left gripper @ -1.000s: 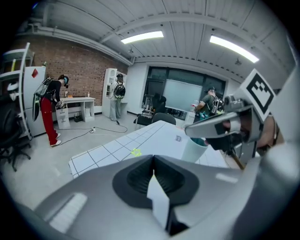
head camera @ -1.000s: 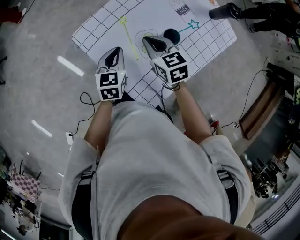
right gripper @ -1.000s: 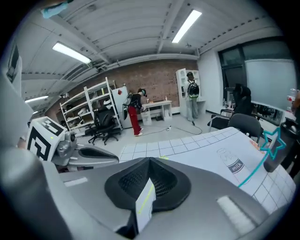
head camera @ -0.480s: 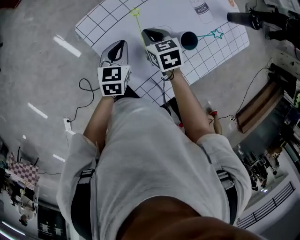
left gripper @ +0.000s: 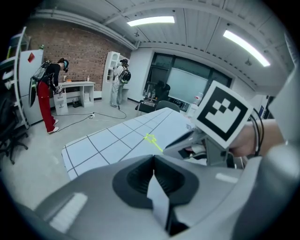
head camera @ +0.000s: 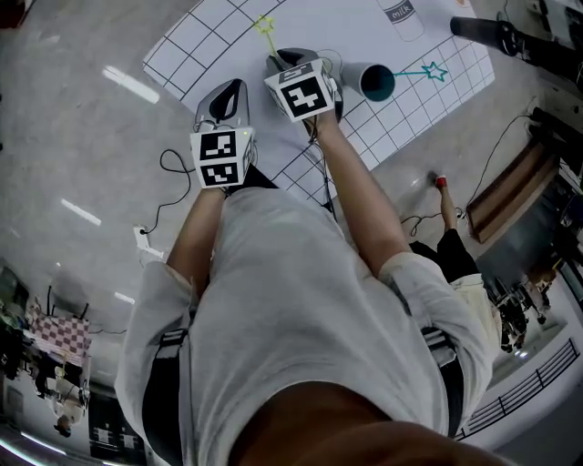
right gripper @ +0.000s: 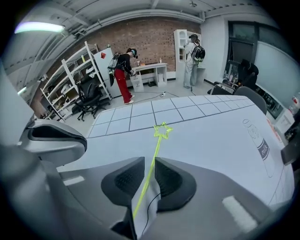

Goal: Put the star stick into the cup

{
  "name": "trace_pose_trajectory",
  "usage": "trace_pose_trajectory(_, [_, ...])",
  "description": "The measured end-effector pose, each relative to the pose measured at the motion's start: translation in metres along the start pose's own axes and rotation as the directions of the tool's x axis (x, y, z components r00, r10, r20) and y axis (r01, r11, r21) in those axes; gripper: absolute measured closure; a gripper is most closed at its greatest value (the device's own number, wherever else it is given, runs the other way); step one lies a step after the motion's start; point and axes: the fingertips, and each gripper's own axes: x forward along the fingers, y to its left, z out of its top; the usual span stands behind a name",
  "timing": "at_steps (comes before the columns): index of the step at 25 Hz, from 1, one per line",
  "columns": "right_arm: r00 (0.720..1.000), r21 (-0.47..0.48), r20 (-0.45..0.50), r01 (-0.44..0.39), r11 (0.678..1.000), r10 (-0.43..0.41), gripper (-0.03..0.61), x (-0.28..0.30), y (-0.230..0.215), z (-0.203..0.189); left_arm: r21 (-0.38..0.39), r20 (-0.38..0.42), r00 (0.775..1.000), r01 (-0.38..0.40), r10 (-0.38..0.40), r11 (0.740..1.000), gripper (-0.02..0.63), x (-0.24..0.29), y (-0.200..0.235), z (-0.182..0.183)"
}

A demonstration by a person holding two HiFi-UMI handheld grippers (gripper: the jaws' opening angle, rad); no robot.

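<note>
A thin yellow star stick lies on the white gridded mat, its star pointing away from me. My right gripper is at the stick's near end. In the right gripper view the stick runs through the narrow slit between the jaws of that gripper, which are shut on it. A teal cup stands just right of this gripper. My left gripper hovers over the mat's near edge, shut and empty; from it I see the yellow stick ahead.
A teal star stick lies right of the cup. A milk carton outline is printed on the mat. A black object sits at the far right corner. Cables trail on the floor. People stand by the distant shelves.
My right gripper has moved left from beside the cup to the near end of the yellow stick, and the stick now sits between its jaws. The left gripper has hardly moved.
</note>
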Motion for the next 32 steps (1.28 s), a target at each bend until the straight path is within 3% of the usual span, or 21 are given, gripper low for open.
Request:
trace_pose_trajectory(5, [0.999,-0.015,0.009,0.038,0.999,-0.038,0.555,0.009,-0.004,-0.003,0.000,-0.012,1.000,-0.005,0.005,1.000,0.611,0.006,0.004,-0.004])
trace_pose_trajectory(11, [0.998,-0.019,0.055,0.014,1.000,-0.013,0.565,0.004,-0.002,-0.002,0.002,-0.015,1.000,-0.024,0.024,1.000,0.611,0.004,0.009,-0.002])
trace_pose_trajectory(15, [0.988,0.011,0.155,-0.001,1.000,-0.001,0.565,-0.018,0.000,0.010,0.012,0.011,0.999,-0.030,0.030,0.999,0.611,-0.001,0.005,0.008])
trace_pose_trajectory(18, [0.964,0.026,0.265,-0.013,1.000,0.005,0.565,-0.046,0.000,0.026,0.026,0.028,0.999,-0.027,0.027,0.999,0.611,-0.007,-0.002,0.015])
trace_pose_trajectory(26, [0.829,0.056,0.558,-0.080,0.995,0.036,0.565,-0.144,-0.011,0.055,0.059,0.078,0.997,0.006,-0.011,0.998,0.611,-0.020,-0.039,0.037])
trace_pose_trajectory(32, [0.682,0.077,0.731,-0.065,0.995,-0.012,0.565,-0.222,-0.033,0.063,0.111,0.147,0.986,0.060,-0.077,0.992,0.611,-0.026,-0.078,0.069])
